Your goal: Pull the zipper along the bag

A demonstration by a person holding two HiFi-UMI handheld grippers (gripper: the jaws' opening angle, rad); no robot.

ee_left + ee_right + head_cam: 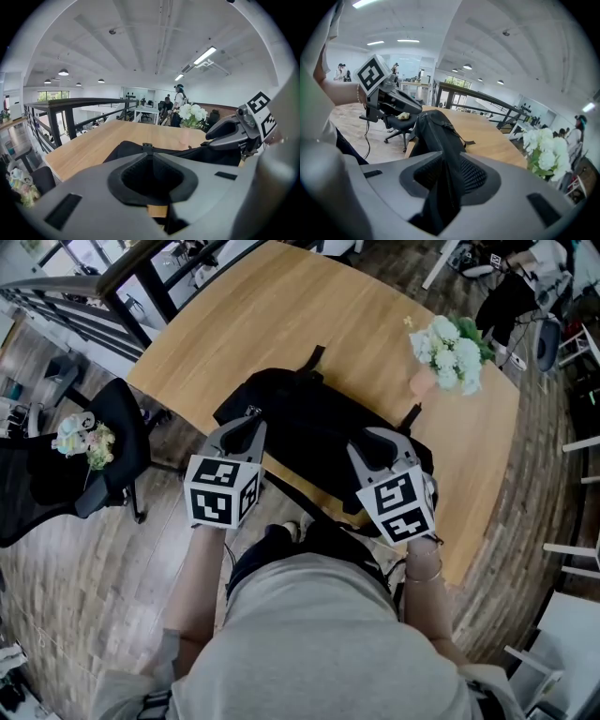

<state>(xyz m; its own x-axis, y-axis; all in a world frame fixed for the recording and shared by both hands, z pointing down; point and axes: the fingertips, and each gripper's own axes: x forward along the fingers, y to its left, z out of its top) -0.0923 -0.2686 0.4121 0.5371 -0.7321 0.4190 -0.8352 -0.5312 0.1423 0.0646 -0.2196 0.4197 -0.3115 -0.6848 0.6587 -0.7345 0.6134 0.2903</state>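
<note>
Wooden table with black bag and probably potted flowers

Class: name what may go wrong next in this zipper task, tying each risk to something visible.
1. The right gripper has its jaws apart around a fold of the black bag, not pressing it, so the bag may slide when pulled.
2. The left gripper has its jaws shut with no zipper pull visible between them; its pull might move nothing.
3. The flowers stand near the bag; a sliding bag might topple them.

no text, no labels (none legible)
</note>
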